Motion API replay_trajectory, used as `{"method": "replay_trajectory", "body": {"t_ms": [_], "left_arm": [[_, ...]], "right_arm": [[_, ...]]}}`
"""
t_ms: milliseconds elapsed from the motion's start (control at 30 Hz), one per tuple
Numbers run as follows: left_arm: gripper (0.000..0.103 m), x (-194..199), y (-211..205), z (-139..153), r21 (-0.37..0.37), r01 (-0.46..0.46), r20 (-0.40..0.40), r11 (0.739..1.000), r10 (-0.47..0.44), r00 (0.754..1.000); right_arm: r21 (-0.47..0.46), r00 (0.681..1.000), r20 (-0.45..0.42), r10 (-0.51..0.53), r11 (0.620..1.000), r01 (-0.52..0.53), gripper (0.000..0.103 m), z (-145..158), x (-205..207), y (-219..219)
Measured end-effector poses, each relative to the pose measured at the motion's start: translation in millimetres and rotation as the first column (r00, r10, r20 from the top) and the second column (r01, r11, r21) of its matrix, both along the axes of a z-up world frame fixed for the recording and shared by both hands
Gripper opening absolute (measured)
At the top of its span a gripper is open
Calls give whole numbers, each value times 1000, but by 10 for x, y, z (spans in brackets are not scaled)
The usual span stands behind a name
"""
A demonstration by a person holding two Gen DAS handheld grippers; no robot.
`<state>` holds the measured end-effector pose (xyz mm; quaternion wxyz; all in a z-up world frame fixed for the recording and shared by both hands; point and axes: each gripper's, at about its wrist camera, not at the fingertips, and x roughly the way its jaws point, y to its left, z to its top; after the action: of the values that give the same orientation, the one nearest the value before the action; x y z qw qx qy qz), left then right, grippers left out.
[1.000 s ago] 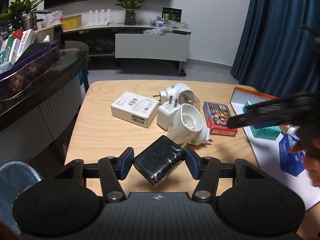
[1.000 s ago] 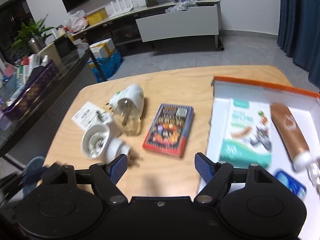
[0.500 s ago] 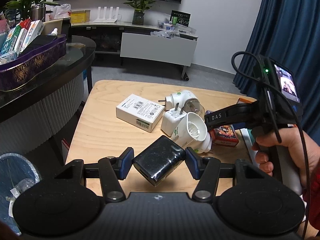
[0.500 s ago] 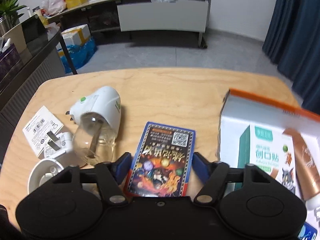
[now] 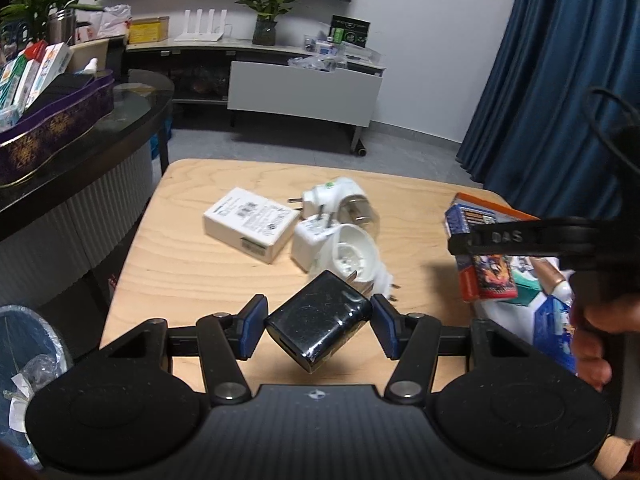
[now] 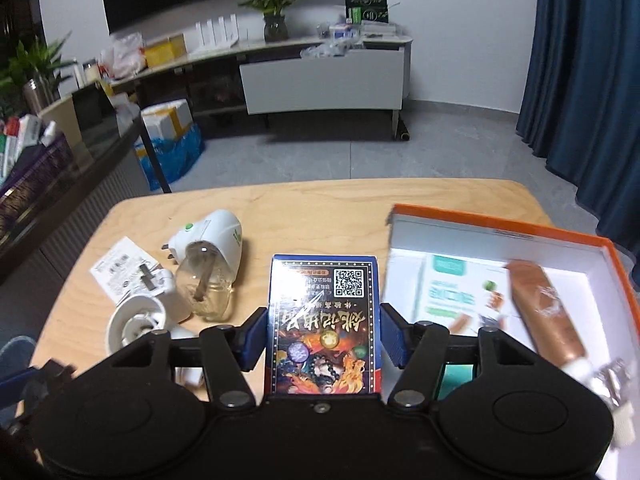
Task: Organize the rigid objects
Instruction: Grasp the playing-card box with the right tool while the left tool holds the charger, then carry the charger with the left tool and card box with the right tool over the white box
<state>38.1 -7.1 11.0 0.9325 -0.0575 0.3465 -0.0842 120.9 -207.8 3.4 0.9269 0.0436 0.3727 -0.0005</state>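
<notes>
Right wrist view: right hand-held gripper [image 6: 324, 338] has just closed onto the card box [image 6: 325, 320] beside the orange-edged tray [image 6: 500, 228]; left hand-held gripper [image 5: 319, 330] clamps the black charger [image 5: 318, 326] (bare surface [image 5: 192, 280] leftward).

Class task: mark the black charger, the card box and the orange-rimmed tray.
black charger [image 5: 320, 322], left wrist view, glossy top face
card box [image 6: 324, 320], right wrist view, printed front
orange-rimmed tray [image 6: 500, 226], right wrist view, far rim

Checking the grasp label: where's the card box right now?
In the right wrist view the card box sits between the right gripper's blue pads, lifted off the table, just left of the orange-rimmed box.
</notes>
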Motion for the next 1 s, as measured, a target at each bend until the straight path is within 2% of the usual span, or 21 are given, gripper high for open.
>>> {"method": "replay_trajectory", "body": {"t_ms": [200, 300, 400, 500, 733, 1000], "left_arm": [[57, -105, -226, 157, 9, 23, 32, 1000, -23, 999], [57, -182, -381, 227, 10, 40, 41, 999, -40, 998], [57, -263, -531, 281, -3, 69, 41, 998, -69, 997], [57, -351, -703, 327, 16, 104, 48, 994, -105, 993], [57, -497, -1064, 434, 22, 154, 72, 988, -155, 985], [57, -612, -1402, 403, 16, 190, 52, 982, -191, 980]], "right_arm": [[10, 997, 82, -7, 1000, 6, 70, 293, -475, -159], [37, 993, 112, -39, 999, 35, 70, 415, -738, -284], [22, 987, 145, -66, 998, 63, 70, 530, -1019, -407], [10, 979, 176, -105, 994, 105, 70, 598, -1286, -565], [-13, 965, 199, -169, 985, 175, 70, 608, -1744, -856], [-18, 959, 197, -202, 978, 210, 70, 486, -2029, -1037]]}}
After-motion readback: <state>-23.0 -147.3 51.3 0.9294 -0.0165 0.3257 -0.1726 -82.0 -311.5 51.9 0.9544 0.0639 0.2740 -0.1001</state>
